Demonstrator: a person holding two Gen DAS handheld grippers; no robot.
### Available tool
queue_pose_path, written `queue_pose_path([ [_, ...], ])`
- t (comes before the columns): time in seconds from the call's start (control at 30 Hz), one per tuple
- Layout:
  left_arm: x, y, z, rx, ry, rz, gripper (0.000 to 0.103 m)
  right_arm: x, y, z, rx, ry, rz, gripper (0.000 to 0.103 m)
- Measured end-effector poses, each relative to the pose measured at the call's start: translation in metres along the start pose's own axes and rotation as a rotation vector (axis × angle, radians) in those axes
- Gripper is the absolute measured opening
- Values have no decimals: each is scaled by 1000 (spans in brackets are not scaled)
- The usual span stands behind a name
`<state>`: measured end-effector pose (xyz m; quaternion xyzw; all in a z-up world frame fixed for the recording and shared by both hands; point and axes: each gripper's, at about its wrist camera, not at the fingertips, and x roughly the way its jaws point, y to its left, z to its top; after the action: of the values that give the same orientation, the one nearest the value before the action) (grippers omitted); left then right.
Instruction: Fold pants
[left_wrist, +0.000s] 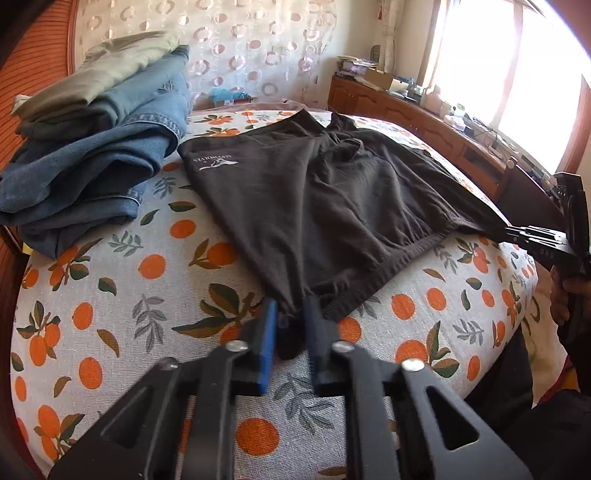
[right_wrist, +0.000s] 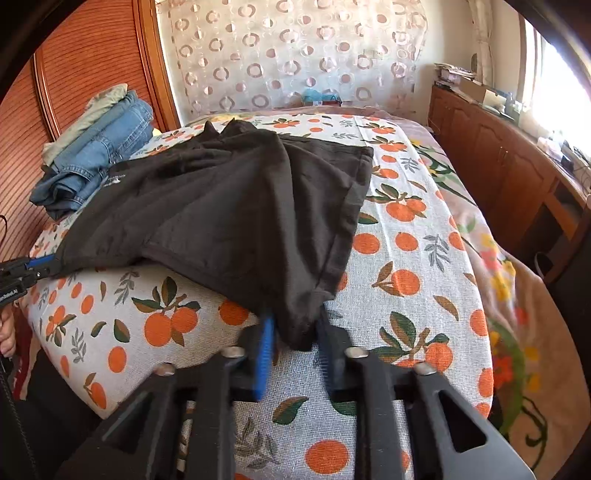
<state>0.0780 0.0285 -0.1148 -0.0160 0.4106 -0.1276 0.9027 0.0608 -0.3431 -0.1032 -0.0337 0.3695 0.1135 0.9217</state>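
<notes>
A bed (left_wrist: 155, 280) in an orange-print cover carries the dark pants (left_wrist: 332, 199) spread across its middle, with a stack of folded jeans (left_wrist: 96, 155) at the far left. The left gripper (left_wrist: 290, 325) pinches the pants' near left corner; the right gripper (right_wrist: 293, 332) pinches their near right corner, both lifting cloth slightly.

Left black two-finger gripper (left_wrist: 290, 317): blue ribbed pads, silver pivot screws, triangular cut-outs in its arms. Right black two-finger gripper (right_wrist: 293, 325): same build; white lettering on its body.
</notes>
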Motion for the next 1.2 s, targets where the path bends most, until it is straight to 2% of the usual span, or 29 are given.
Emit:
queue_pose_path([
  [0.1,-9,3,2,-31,-8,-26,6,-7,-5,1,23,-12,19,10],
  [0.4,-58,-4,12,-26,-73,-56,6,-53,-8,-1,17,-58,34,10],
  [0.6,-66,-12,-5,-14,-39,-75,6,-76,-14,-20,33,-63,48,10],
  [0.7,-58,-11,-10,-27,-20,-89,6,-71,-17,-24,33,-47,44,10],
  [0.8,-53,-8,-12,-35,-9,-69,7,-61,-18,-20,39,-31,37,10],
  [0.9,-50,2,-8,-52,-15,-35,12,-58,-16,-16,31,-24,21,10],
  [1.13,-32,36,16,-66,-56,58,40,-51,-18,-18,38,-10,12,10],
  [1.2,-24,42,25,-66,-58,58,41,-48,-17,-20,39,-4,9,10],
])
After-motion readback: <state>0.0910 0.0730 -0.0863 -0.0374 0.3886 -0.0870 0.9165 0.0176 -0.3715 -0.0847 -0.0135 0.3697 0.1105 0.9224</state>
